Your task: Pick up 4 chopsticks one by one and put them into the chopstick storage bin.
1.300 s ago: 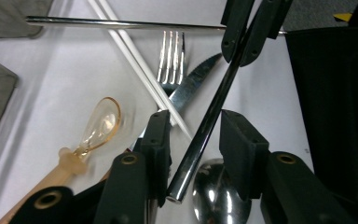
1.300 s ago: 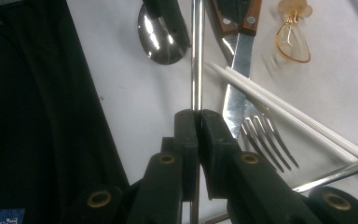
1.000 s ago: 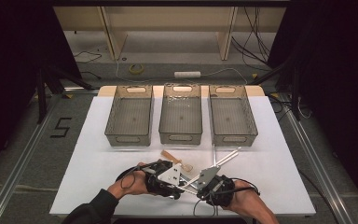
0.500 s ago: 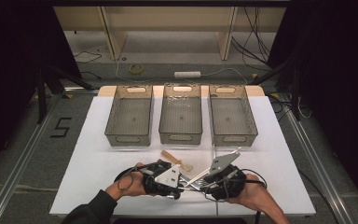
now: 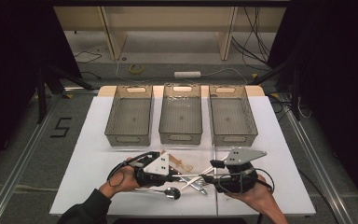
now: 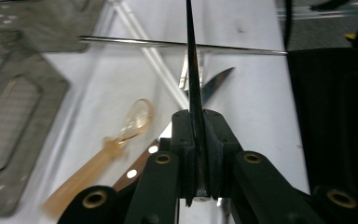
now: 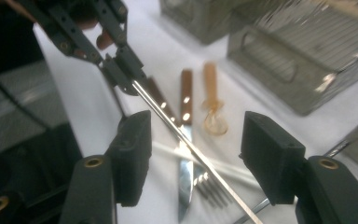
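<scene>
Left gripper (image 6: 197,154) is clenched on a thin metal knife (image 6: 189,56), probably table cutlery. Right gripper (image 7: 193,154), at its 3 o'clock in the high view, has just been opening; its pads stand clear of the knife between them.

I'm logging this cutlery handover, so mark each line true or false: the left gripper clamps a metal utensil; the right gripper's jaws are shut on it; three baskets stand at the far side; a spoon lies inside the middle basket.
1. The left gripper clamps a thin metal utensil: true.
2. The right gripper is shut on it: false; its jaws have just been opening and stand apart, the utensil passing between them untouched.
3. Three baskets stand at the far side: true.
4. A spoon lies in the middle basket: false; the amber plastic spoon lies on the table.
</scene>
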### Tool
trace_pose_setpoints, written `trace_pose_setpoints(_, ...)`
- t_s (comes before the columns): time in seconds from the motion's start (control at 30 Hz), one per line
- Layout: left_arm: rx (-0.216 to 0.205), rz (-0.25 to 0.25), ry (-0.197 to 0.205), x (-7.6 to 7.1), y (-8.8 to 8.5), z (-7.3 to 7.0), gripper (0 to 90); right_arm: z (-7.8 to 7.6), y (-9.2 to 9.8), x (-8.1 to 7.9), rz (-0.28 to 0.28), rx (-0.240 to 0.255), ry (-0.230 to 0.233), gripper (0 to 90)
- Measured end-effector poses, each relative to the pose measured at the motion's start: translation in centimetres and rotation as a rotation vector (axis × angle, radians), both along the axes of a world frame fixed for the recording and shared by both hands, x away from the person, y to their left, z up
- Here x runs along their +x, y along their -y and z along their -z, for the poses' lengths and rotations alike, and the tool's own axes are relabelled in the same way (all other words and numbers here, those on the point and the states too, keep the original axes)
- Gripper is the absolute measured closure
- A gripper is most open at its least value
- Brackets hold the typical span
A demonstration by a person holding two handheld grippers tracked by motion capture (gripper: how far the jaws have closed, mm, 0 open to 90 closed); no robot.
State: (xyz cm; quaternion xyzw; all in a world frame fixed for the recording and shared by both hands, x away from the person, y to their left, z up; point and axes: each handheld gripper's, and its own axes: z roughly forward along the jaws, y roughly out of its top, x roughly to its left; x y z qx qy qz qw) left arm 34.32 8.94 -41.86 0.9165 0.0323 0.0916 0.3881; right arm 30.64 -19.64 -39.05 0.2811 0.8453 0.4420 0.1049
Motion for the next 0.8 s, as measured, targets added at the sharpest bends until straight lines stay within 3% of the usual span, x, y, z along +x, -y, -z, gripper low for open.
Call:
trace_pose_setpoints(0.07,-0.021,-0.039,-0.004,0.3,-0.5,-0.3,82.9,-0.2,0.4,0.0,0.009,0.050,-0.015,42.1)
trace_pose_setpoints(0.23,-0.090,-0.148,0.019,0.9,-1.5,-1.4,82.9,0.1,1.2,0.0,0.058,0.080,-0.006,41.6)
trace_pose_setpoints(0.53,-0.214,-0.360,0.010,2.7,-4.9,-2.8,82.9,2.2,2.0,0.6,0.169,0.041,-0.081,38.1)
trace_pose_setpoints(0.8,-0.271,-0.507,0.023,4.3,-8.0,-3.7,82.9,3.1,2.4,1.1,0.250,0.030,-0.126,33.9)
